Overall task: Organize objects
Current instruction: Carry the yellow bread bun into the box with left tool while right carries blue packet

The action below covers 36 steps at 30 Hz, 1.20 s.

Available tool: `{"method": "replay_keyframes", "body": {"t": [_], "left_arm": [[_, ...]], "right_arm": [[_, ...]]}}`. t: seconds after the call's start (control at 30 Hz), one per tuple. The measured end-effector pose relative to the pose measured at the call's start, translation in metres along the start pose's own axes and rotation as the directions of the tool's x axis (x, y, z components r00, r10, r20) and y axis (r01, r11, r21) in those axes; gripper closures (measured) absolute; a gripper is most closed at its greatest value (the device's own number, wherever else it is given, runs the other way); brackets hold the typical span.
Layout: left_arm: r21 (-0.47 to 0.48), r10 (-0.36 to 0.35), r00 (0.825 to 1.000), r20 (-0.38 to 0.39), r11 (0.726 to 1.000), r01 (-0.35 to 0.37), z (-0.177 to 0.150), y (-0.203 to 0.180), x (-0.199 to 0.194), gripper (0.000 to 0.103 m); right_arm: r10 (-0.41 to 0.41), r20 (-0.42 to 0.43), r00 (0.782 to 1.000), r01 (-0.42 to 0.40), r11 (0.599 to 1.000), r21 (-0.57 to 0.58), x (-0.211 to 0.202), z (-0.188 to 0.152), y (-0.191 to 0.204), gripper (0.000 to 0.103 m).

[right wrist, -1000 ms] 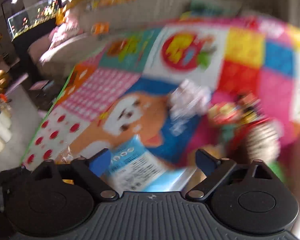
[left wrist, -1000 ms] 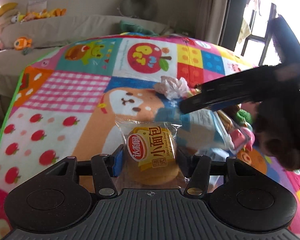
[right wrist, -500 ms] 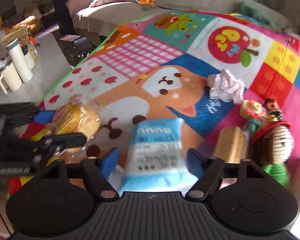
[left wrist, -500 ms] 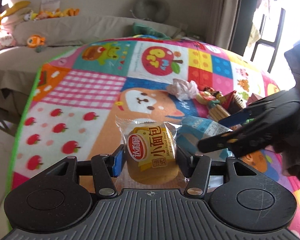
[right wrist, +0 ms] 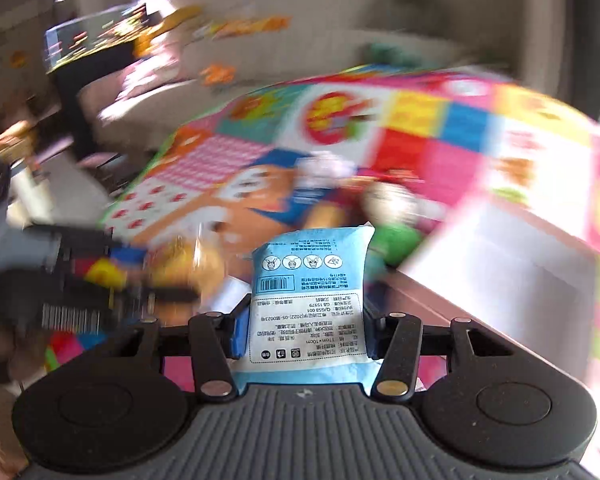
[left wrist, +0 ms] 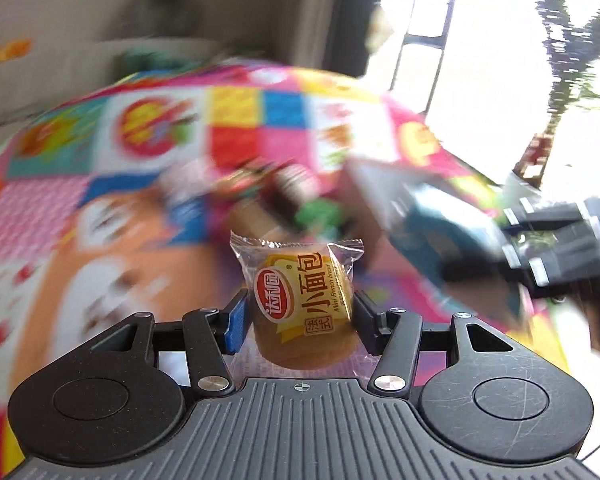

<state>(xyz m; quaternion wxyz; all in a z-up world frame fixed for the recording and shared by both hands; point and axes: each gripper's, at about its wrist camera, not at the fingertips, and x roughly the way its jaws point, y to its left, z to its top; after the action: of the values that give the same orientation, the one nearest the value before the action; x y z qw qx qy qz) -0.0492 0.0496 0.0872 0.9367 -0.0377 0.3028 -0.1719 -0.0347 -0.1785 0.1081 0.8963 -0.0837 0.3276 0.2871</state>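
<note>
Fingers of the left gripper (left wrist: 298,314) are closed against both sides of a wrapped mini bread (left wrist: 304,300), which is held upright between the blue pad and the black pad, its clear crimped wrapper top standing above the fingertips. Fingers of the right gripper (right wrist: 305,328) are likewise pressed against a light blue tissue pack (right wrist: 308,300), clamped at its lower half with the printed back and barcode facing the camera. Both items are carried clear of the patchwork play mat (left wrist: 236,120), which is seen blurred below and beyond. In the left wrist view, the right gripper is seen to the right with the blue pack in front of it; in the right wrist view, the left gripper (right wrist: 156,276) is seen to the left with the yellow bread at its tips. Just past the tissue pack, a cluster of toys (right wrist: 384,216) is made out on the mat, too smeared to be identified singly. A pale box (right wrist: 500,264) is seen to the right, its rim near the right gripper. Farther back, a beige sofa (right wrist: 188,92) is seen beyond the mat.
</note>
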Motion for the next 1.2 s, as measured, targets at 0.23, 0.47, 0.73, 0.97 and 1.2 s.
{"method": "replay_keyframes", "body": {"t": [0.23, 0.47, 0.73, 0.97, 1.2], "left_arm": [[0.010, -0.111, 0.993, 0.045, 0.994, 0.111, 0.088, -0.093, 0.122, 0.044], [0.102, 0.064, 0.988, -0.142, 0.994, -0.050, 0.074, -0.128, 0.219, 0.043], [0.165, 0.056, 0.982, -0.180, 0.986, -0.026, 0.058, -0.118, 0.184, 0.043], [0.001, -0.051, 0.998, 0.023, 0.999, 0.051, 0.075, -0.076, 0.116, 0.045], [-0.132, 0.090, 0.990, 0.109, 0.988, -0.076, 0.045, 0.003, 0.057, 0.045]], "right_arm": [[-0.216, 0.081, 0.973, 0.207, 0.973, 0.103, -0.062, -0.055, -0.058, 0.052], [-0.248, 0.119, 0.961, 0.227, 0.960, 0.164, -0.072, -0.070, -0.082, 0.052], [-0.321, 0.093, 0.942, 0.289, 0.922, 0.257, -0.048, -0.054, -0.114, 0.052], [-0.355, 0.048, 0.934, 0.326, 0.898, 0.296, -0.005, -0.005, -0.142, 0.052], [-0.408, -0.119, 0.905, 0.425, 0.873, 0.238, 0.077, 0.011, -0.152, 0.052]]}}
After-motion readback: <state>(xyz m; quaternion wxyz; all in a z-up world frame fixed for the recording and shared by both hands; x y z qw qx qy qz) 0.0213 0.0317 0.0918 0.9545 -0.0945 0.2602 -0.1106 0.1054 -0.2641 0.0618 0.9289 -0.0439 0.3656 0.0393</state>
